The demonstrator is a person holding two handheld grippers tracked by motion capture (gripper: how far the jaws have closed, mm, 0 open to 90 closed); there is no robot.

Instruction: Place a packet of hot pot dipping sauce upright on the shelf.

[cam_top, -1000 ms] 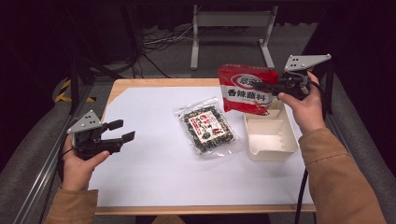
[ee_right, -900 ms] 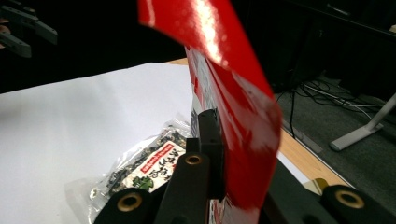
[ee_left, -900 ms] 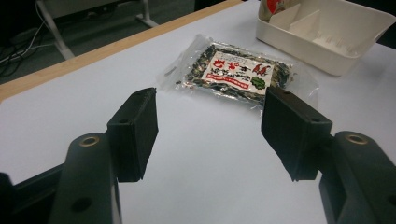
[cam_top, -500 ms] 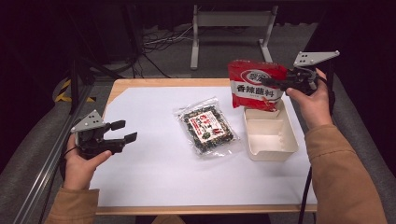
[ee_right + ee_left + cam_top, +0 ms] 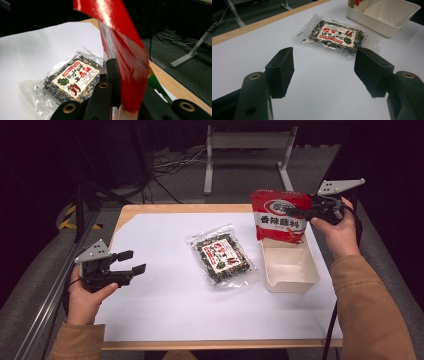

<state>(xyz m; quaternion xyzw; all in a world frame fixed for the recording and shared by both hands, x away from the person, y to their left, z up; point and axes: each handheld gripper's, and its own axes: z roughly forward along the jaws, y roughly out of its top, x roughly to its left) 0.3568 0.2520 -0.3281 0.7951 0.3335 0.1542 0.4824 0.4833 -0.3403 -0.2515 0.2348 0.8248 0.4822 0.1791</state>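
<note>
– 2 packets and 1 bin: where does the work stand?

– The right claw point(image 5: 300, 212) pinches the red packet point(image 5: 279, 216) by its right edge and holds it upright in the air, over the far end of the cream bin point(image 5: 290, 270). In the right gripper view the jaws press together on the red foil point(image 5: 130, 72). I judge this as the carrying step, with the packet on its way into the bin.

– And the other packet?

– The clear seaweed packet point(image 5: 221, 255) lies flat on the white tabletop point(image 5: 165, 310), just left of the bin, touched by nothing.

– The left side?

– The left claw point(image 5: 131, 262) is spread, holding nothing, and hovers over the near left of the tabletop, well apart from both packets. In the left gripper view its jaws frame the seaweed packet point(image 5: 337, 36) farther off.

– What does the next move call for?

– Probably lowering the red packet into the bin, tilting it so it fits between the walls, and spreading the jaws only once it rests inside. The seaweed packet would likely be next.
</note>
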